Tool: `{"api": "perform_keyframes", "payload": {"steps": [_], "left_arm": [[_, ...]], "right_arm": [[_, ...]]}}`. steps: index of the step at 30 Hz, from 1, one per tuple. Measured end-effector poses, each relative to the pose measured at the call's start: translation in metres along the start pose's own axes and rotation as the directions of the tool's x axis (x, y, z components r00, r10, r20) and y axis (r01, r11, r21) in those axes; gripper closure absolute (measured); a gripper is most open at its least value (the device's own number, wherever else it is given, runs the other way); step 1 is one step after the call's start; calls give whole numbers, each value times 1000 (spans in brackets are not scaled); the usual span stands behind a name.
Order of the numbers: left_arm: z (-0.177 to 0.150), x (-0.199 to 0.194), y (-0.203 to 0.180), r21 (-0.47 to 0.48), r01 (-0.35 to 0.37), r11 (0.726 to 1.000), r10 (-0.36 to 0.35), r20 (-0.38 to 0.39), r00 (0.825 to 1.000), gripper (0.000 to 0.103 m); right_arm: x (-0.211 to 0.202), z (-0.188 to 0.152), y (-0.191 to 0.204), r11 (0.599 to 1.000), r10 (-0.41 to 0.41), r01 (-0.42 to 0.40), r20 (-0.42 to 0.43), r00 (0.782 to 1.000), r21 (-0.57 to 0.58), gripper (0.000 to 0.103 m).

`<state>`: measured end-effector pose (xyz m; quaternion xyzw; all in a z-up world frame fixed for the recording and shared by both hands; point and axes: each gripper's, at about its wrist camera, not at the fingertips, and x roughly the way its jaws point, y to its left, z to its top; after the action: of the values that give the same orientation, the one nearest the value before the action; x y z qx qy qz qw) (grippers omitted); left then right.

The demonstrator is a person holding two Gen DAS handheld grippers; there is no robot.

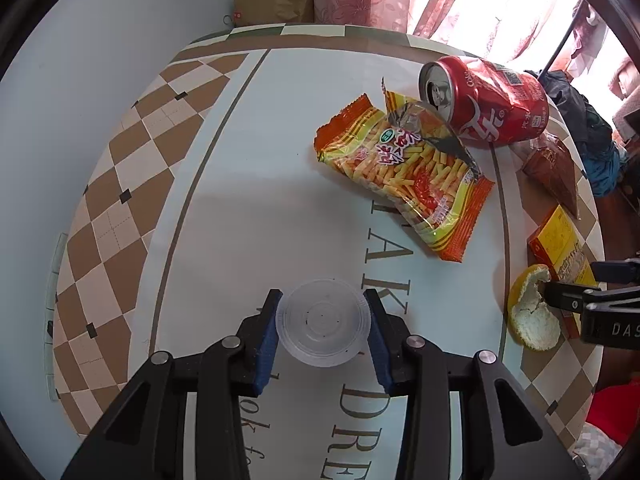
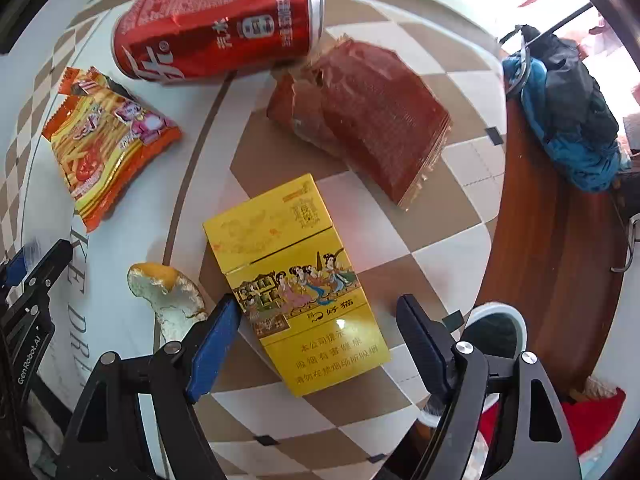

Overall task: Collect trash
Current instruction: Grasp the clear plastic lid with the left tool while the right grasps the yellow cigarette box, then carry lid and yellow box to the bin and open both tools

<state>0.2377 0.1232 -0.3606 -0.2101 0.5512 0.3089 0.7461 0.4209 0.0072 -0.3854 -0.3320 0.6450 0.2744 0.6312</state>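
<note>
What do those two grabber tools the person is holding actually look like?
Each hand-held gripper is a black linkage of flat bars joined by silver round pins. The left hand-held gripper has two fingers faced with blue pads. The right hand-held gripper shows one blue pad and one dark ribbed one. White lettering on the side reads GenRobot.AI. No cables or sleeves show.

Left gripper (image 1: 323, 330) and right gripper (image 2: 318, 346): black angular linkage arms, silver pivot screws, blue finger pads (image 1: 267, 342), white lettering.

can (image 1: 486, 102) 1 | snack bag (image 1: 404, 172) 1 | clear cup (image 1: 324, 322) 1 | cigarette pack (image 2: 298, 284) 1 | peel (image 2: 168, 288) 1
</note>
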Motion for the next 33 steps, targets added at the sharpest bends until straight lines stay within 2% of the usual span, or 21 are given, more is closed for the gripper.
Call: {"api": "perform_keyframes", "payload": {"steps": [2,7,11,15,16,21,24,28,31,33], "left_arm": [[-2,-5,0,4,-11,1000,11,9,1000,67],[-11,-31,-2,17,-34,999,33,45,998,67],[-23,-66,-11,36,-29,999,26,90,996,67],[-32,-108,-30,65,-1,998,-9,148,989,67],[-35,-121,-38,77,6,997,-19,168,986,67],[-38,-175,-86,166,74,983,-113,245,963,67],[-41,-205,-129,240,130,962,-195,270,943,67],[-51,-227,-195,347,198,917,-294,253,922,67],[-58,-218,-252,403,264,876,-358,178,917,67],[-62,-204,-280,419,311,853,-387,107,916,67]], "right_arm": [[-2,-14,4,999,33,-34,23,999,22,33],[-5,-44,2,995,34,-39,55,998,91,35],[-21,-68,-11,982,67,-88,130,989,165,36],[-54,-107,-28,957,114,-170,236,965,234,37],[-62,-109,-27,953,118,-183,257,959,242,38],[-112,-155,-59,914,139,-273,400,906,302,38],[-140,-190,-91,878,136,-330,480,867,346,39],[-167,-239,-143,840,99,-363,544,833,404,39],[-176,-275,-185,807,63,-371,558,827,459,39],[-170,-296,-216,782,34,-365,549,835,506,39]]}}
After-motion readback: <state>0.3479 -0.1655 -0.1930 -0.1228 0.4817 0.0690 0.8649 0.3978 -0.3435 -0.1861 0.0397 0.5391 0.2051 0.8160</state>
